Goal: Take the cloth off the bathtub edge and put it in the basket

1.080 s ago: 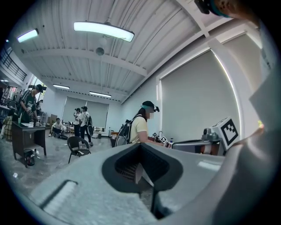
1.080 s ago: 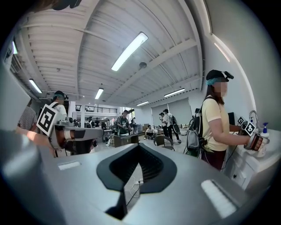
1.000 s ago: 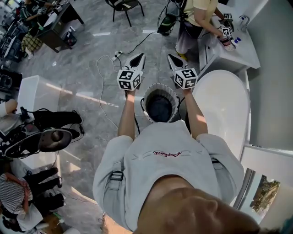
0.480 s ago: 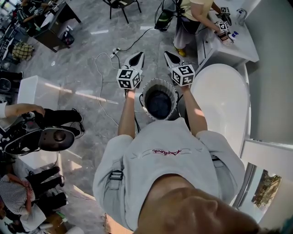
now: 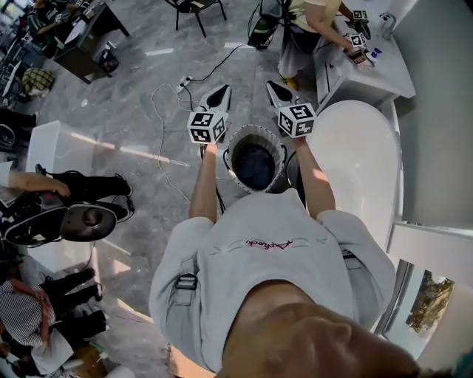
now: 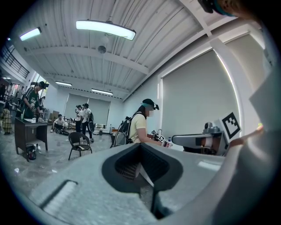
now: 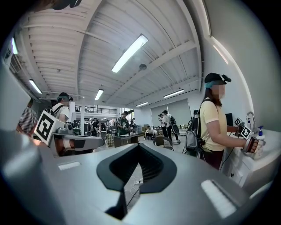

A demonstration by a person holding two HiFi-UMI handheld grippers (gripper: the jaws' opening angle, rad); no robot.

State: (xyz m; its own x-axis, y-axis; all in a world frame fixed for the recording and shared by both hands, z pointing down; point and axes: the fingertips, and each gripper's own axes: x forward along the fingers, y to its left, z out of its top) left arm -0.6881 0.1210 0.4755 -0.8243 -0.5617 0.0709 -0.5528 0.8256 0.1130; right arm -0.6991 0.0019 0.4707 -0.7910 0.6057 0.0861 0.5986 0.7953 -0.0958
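Beside one basket (image 5: pixel 256 128), two closed claws (image 5: pixel 225 91) (image 5: pixel 273 87)

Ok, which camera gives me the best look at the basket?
The head view. It looks steeply down into the basket, showing its whole pale rim and its dark inside. The left gripper view and the right gripper view show none of it; both look level across the room.

Large open hall, running as a recording lab with a mock bathroom corner. White bathtub (image 5: pixel 362 162) is standing at right on a grey stone-look floor (image 5: pixel 133 81). Cables (image 5: pixel 164 118) are trailing at upper centre. Another person (image 5: pixel 314 15) is working at a white worktop (image 5: pixel 369 81), upper right. A strip light (image 6: pixel 105 29) is glowing under a ribbed ceiling (image 6: pixel 145 48).
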